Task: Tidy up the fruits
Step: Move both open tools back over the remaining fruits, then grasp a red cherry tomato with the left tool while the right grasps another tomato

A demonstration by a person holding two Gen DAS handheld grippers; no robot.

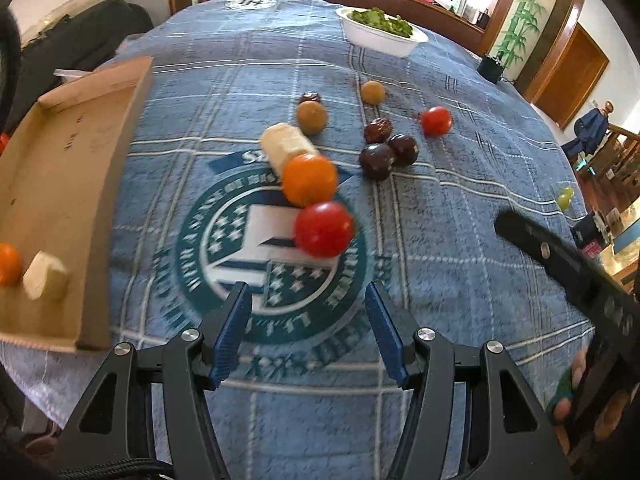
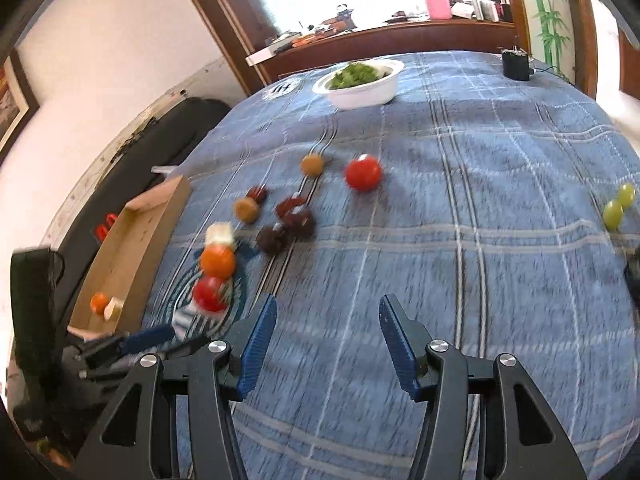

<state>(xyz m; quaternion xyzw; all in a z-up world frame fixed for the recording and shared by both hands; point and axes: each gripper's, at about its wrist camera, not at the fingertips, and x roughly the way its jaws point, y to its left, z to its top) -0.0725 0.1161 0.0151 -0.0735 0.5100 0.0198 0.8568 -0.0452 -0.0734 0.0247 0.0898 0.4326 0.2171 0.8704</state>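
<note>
- My left tongs (image 1: pixel 308 300) had black angular arms with triangular cut-outs.
- Their fingers (image 1: pixel 232 332) carried ribbed blue pads, fixed in black holders.
- Round silver screws sat at each pivot, two on each side.
- A braided black cable ran along the bottom edge beneath them.
- My right tongs (image 2: pixel 328 316) were built the same: black skeletal arms, silver screws, blue ribbed pads on the fingers (image 2: pixel 258 344).
- In the left wrist view, the right tongs appeared as a long black bar with a screw.
</note>
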